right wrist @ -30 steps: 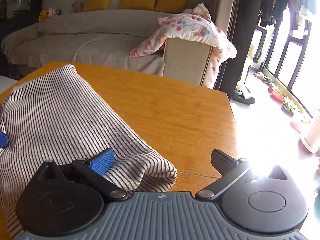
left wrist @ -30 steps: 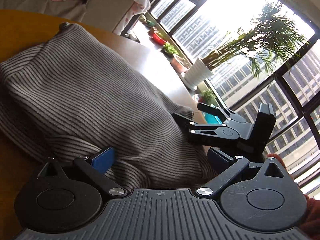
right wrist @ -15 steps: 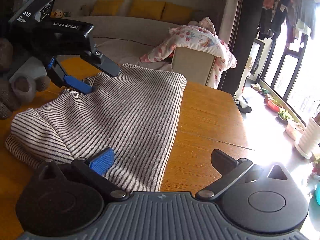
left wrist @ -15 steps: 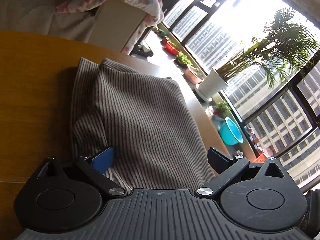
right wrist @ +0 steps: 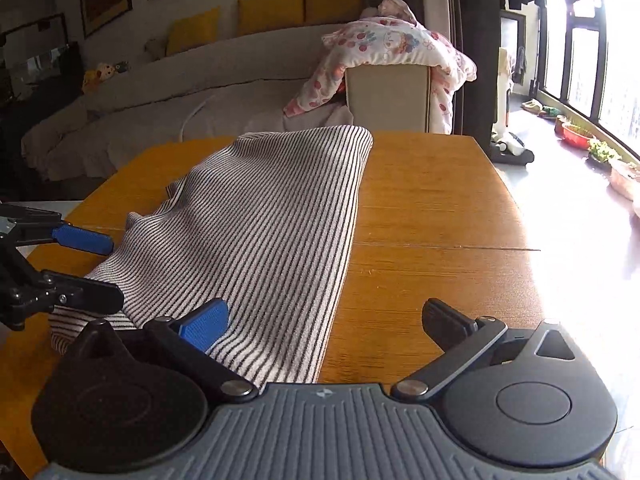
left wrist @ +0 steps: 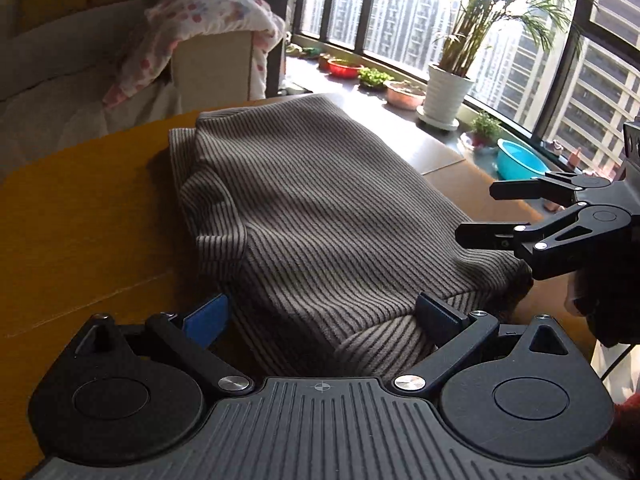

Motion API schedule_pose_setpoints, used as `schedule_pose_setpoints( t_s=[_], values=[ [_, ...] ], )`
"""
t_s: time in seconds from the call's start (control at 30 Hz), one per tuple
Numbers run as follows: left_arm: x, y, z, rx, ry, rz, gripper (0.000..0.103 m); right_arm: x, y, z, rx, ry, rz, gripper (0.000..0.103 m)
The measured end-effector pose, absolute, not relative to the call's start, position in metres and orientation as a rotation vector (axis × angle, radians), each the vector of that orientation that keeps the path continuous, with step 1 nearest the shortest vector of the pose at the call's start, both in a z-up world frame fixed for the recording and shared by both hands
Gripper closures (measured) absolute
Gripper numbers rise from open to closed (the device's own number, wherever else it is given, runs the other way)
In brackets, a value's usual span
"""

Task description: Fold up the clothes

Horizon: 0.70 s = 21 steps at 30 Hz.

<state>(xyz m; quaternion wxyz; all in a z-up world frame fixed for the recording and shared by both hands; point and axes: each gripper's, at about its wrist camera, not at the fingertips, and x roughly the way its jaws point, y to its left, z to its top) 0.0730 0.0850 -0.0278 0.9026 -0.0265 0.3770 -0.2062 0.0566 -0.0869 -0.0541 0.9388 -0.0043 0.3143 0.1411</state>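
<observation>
A striped knit garment (left wrist: 320, 216) lies folded in a long pile on the wooden table (left wrist: 80, 240). It also shows in the right wrist view (right wrist: 264, 224). My left gripper (left wrist: 324, 316) is open, its jaws standing either side of the garment's near end. It shows at the left edge of the right wrist view (right wrist: 92, 272). My right gripper (right wrist: 324, 320) is open over the garment's near right corner, gripping nothing. It shows at the right of the left wrist view (left wrist: 480, 214), open, just beyond the garment's right edge.
A sofa (right wrist: 200, 92) with a floral quilt (right wrist: 396, 52) stands behind the table. Potted plants (left wrist: 448, 88) and a blue basin (left wrist: 520, 160) sit by the window. The table's bare wood (right wrist: 432, 216) lies right of the garment.
Both grippers have let go of the garment and pulled back towards its near end. The garment has settled flat on the table in a folded pile.
</observation>
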Motion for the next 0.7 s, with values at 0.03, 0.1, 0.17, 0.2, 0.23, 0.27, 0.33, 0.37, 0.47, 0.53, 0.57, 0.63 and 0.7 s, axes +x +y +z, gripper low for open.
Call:
schedule_pose_setpoints(
  t_s=[0.03, 0.1, 0.17, 0.2, 0.23, 0.27, 0.33, 0.37, 0.47, 0.53, 0.57, 0.63, 0.7],
  values=[
    [0.070, 0.085, -0.029, -0.041, 0.782, -0.424, 0.001, 0.056, -0.084, -0.052, -0.028, 0.637, 0.290, 0.000],
    [0.063, 0.085, -0.032, -0.014, 0.788, -0.418, 0.001, 0.055, -0.074, -0.052, -0.091, 0.649, 0.301, 0.000],
    [0.056, 0.086, -0.034, 0.013, 0.793, -0.413, 0.001, 0.050, -0.066, -0.058, -0.150, 0.643, 0.289, 0.000],
    [0.053, 0.087, -0.034, 0.017, 0.791, -0.409, 0.001, 0.048, -0.062, -0.062, -0.178, 0.638, 0.280, 0.000],
    [0.051, 0.088, -0.034, 0.020, 0.789, -0.408, 0.001, 0.046, -0.061, -0.063, -0.185, 0.641, 0.272, 0.000],
    [0.047, 0.089, -0.033, 0.024, 0.786, -0.408, 0.001, 0.046, -0.062, -0.062, -0.181, 0.650, 0.270, 0.000],
    [0.041, 0.093, -0.033, 0.030, 0.784, -0.408, 0.001, 0.047, -0.063, -0.062, -0.182, 0.669, 0.283, 0.000],
    [0.040, 0.095, -0.032, 0.030, 0.783, -0.409, 0.001, 0.046, -0.062, -0.061, -0.191, 0.671, 0.291, 0.000],
    [0.035, 0.102, -0.022, -0.001, 0.757, -0.411, 0.001, 0.042, -0.056, -0.054, -0.274, 0.646, 0.314, 0.000],
    [0.036, 0.108, -0.012, -0.025, 0.719, -0.408, 0.001, 0.037, -0.053, -0.043, -0.308, 0.594, 0.328, 0.000],
    [0.038, 0.110, -0.008, -0.032, 0.700, -0.402, 0.001, 0.035, -0.053, -0.038, -0.301, 0.571, 0.333, 0.000],
    [0.044, 0.109, -0.007, -0.019, 0.690, -0.382, 0.001, 0.033, -0.054, -0.030, -0.238, 0.544, 0.343, 0.000],
    [0.049, 0.102, -0.014, 0.043, 0.715, -0.358, 0.001, 0.033, -0.051, -0.033, -0.244, 0.563, 0.355, 0.000]
  ],
)
